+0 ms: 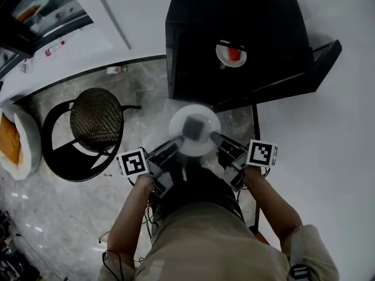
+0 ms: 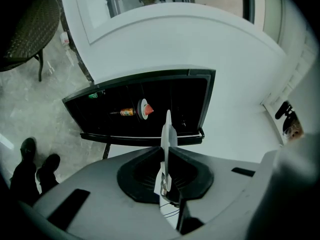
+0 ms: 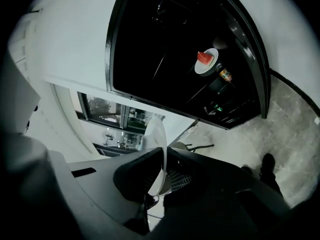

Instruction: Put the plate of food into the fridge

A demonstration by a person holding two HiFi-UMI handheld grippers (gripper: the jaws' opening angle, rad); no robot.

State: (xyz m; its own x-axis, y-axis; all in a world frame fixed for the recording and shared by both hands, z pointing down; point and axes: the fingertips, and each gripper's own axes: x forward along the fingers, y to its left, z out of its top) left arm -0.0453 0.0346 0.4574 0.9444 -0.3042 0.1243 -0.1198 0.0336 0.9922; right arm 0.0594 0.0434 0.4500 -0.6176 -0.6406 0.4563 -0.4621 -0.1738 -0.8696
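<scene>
A white plate (image 1: 206,138) with a dark square piece of food (image 1: 193,125) on it hangs in front of the open black fridge (image 1: 258,45). My left gripper (image 1: 171,147) is shut on the plate's left rim and my right gripper (image 1: 219,140) on its right rim. In the left gripper view the plate (image 2: 168,134) stands edge-on between the left gripper's (image 2: 167,156) jaws. The right gripper view shows the plate (image 3: 157,144) pinched by the right gripper (image 3: 162,159). Inside the fridge stands another plate with red food (image 1: 231,54).
A bottle (image 2: 127,112) lies beside the red-food plate (image 2: 145,109) in the fridge. A round wicker chair (image 1: 95,119) stands at the left on the marble floor. A small bottle (image 1: 114,69) lies by the white wall. The person's shoes (image 2: 36,166) show below.
</scene>
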